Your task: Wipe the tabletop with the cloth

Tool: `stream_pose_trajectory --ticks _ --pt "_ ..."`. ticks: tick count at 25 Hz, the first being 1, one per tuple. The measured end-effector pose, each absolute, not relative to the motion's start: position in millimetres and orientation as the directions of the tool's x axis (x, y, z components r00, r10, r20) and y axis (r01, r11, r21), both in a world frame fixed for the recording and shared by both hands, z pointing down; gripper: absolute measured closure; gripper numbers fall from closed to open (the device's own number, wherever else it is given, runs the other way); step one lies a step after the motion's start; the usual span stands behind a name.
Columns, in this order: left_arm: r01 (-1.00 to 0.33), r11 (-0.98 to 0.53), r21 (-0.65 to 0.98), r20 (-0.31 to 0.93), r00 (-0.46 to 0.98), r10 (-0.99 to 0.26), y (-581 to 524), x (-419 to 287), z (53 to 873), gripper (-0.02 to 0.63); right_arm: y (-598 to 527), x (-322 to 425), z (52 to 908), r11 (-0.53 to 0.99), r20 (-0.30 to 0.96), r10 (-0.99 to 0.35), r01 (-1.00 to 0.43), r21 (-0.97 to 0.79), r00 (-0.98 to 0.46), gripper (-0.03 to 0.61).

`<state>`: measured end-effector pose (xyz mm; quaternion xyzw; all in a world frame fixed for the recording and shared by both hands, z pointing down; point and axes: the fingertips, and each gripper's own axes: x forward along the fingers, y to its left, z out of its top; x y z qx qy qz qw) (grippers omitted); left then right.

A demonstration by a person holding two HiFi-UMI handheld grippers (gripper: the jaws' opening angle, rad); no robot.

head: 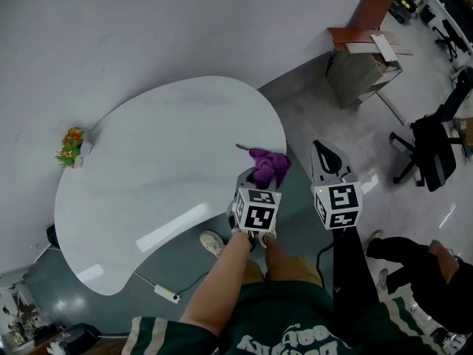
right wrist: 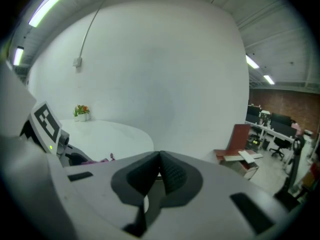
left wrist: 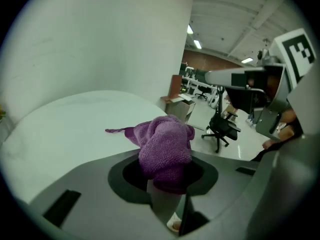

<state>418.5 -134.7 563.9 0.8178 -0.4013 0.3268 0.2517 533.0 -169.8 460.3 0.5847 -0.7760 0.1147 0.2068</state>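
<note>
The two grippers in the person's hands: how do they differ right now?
The left gripper is shut on a purple cloth, while the right gripper has its fingers together with nothing between them. The left gripper sits at the edge of the white table; the right gripper is held off to the side, over the floor. Each carries a cube with black-and-white square markers.

From here the cloth, mid-frame in the left gripper view, reads as purple fabric with a coarse, nubbly weave and no shine. The tabletop looks white, smooth and glossy, with a bright reflected streak toward its lower edge. The right gripper shows me a matt grey plastic-looking shell and dark, finely ribbed pads. The grey floor looks polished.
</note>
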Motion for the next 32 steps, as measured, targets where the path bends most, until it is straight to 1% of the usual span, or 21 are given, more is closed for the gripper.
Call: stream_pose_trajectory --ticks 7,13,20,32 --pt "-0.856 -0.494 0.153 0.726 0.436 -0.532 -130 389 568 0.483 -162 509 477 0.348 0.482 -0.829 -0.936 0.049 -0.283 0.574" --pt "-0.893 -0.431 0.126 0.732 0.377 -0.567 -117 328 569 0.482 -159 447 478 0.425 0.484 -0.801 -0.904 0.045 -0.353 0.575" --pt "-0.94 -0.325 0.106 0.748 0.291 -0.596 -89 219 569 0.482 -147 331 470 0.544 0.483 -0.745 -0.838 0.041 -0.46 0.575" --pt "-0.986 -0.148 0.08 0.764 0.156 -0.626 -8 -3 571 0.482 -85 117 467 0.669 0.466 -0.665 -0.743 0.023 -0.584 0.575"
